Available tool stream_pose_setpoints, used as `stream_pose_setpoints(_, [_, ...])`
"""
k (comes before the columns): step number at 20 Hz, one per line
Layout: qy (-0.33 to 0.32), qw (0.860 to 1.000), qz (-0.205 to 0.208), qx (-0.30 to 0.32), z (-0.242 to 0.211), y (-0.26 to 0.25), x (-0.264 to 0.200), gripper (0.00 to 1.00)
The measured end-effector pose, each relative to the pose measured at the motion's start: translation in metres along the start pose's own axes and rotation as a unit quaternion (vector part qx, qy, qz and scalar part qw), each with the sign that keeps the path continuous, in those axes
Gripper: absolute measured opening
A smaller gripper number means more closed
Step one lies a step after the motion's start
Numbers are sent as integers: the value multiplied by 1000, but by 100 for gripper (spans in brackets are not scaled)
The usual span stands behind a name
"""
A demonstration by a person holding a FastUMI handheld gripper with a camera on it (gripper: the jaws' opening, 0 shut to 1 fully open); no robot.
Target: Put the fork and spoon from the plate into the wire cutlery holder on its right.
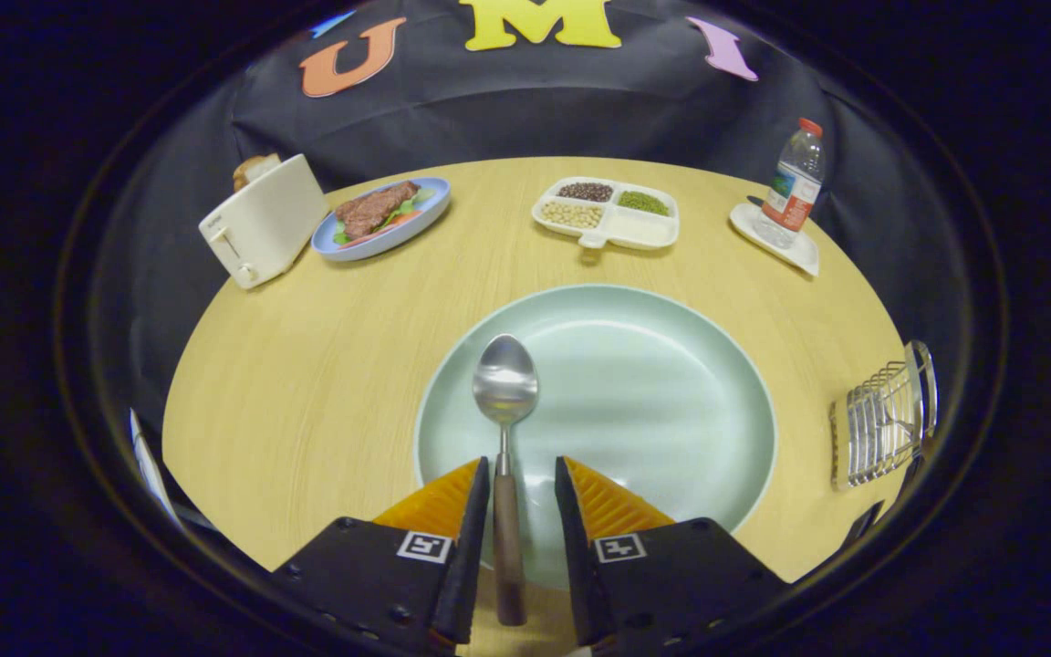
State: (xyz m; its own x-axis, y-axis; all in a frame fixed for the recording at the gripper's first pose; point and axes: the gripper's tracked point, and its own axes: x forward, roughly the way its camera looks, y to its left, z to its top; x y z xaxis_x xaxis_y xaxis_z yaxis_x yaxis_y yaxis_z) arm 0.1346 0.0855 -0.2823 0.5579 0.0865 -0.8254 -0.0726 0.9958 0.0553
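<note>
A metal spoon (505, 388) with a dark wooden handle lies on the pale green plate (671, 383), bowl pointing away from me. Its handle runs back over the plate's near rim and sits between the fingers of my gripper (523, 467). The gripper is open: the handle lies close against the left finger, and a gap shows between it and the right finger. The wire cutlery holder (886, 424) stands on the table to the right of the plate, well clear of the fingers.
On the round wooden table (306, 383), beyond the plate, stand a white toaster (261, 228), a blue plate with meat (381, 217), a white divided tray of beans (608, 214) and a water bottle (795, 178) on a white dish.
</note>
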Motion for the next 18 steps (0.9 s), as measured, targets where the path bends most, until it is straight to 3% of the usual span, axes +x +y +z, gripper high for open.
stream_pose_setpoints(1, [3,1000,15,2,1,6,2,43])
stream_pose_setpoints(3, [6,1000,15,-2,2,6,3,10])
stream_pose_setpoints(7, [7,1000,15,-9,4,7,-3,2])
stream_pose_setpoints(18, [-58,998,20,-1,22,-12,-65,0])
